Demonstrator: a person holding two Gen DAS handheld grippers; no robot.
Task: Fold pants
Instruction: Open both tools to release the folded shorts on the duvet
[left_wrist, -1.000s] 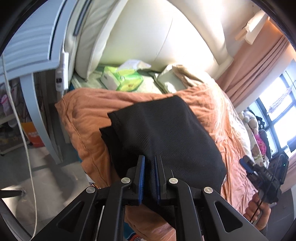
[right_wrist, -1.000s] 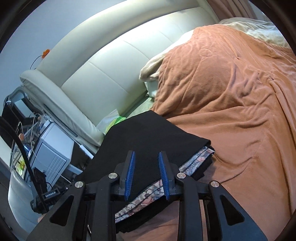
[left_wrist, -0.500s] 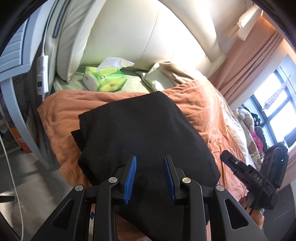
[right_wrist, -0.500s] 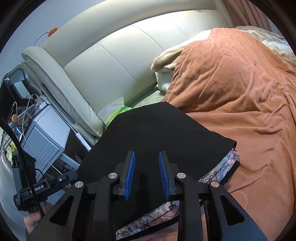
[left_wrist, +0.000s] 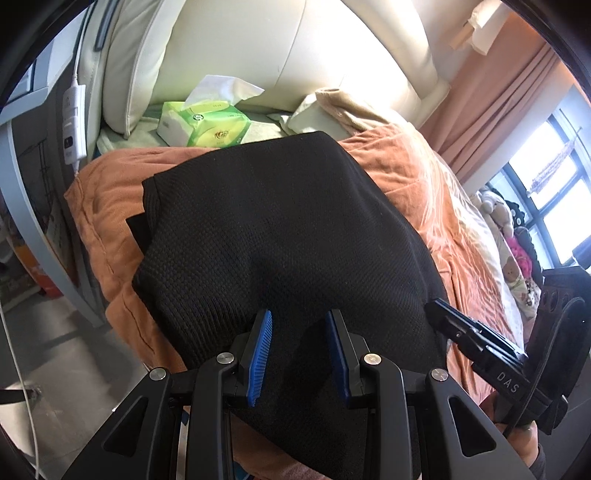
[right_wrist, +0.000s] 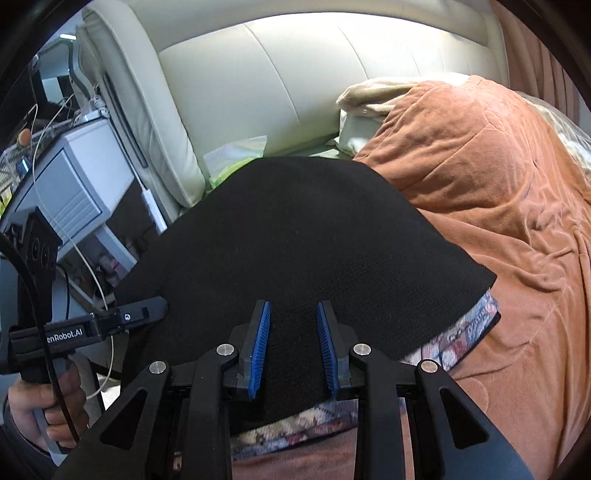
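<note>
Folded black pants (left_wrist: 280, 229) lie on the orange blanket (left_wrist: 406, 177) near the bed's corner. My left gripper (left_wrist: 298, 314) hovers over their near edge, blue pads apart, nothing pinched. In the right wrist view the same pants (right_wrist: 295, 236) fill the middle, and a patterned inner band (right_wrist: 461, 332) peeks out along the lower right edge. My right gripper (right_wrist: 292, 303) is open above the cloth and holds nothing. Each gripper shows at the edge of the other's view: the right gripper (left_wrist: 432, 308) to the right, the left gripper (right_wrist: 160, 304) in a hand at the left.
A green tissue pack (left_wrist: 203, 125) and pale pillows (left_wrist: 325, 114) sit by the cream padded headboard (left_wrist: 258, 55). A white corded remote (left_wrist: 72, 122) hangs at the left. A grey bedside cabinet (right_wrist: 66, 184) stands beside the bed. Stuffed toys (left_wrist: 517, 258) and pink curtains (left_wrist: 498, 92) are at the right.
The left gripper, shut on the pants' edge a second ago, has let go and opened. Both grippers came forward and lower over the pants, which now lie flatter on the blanket.
</note>
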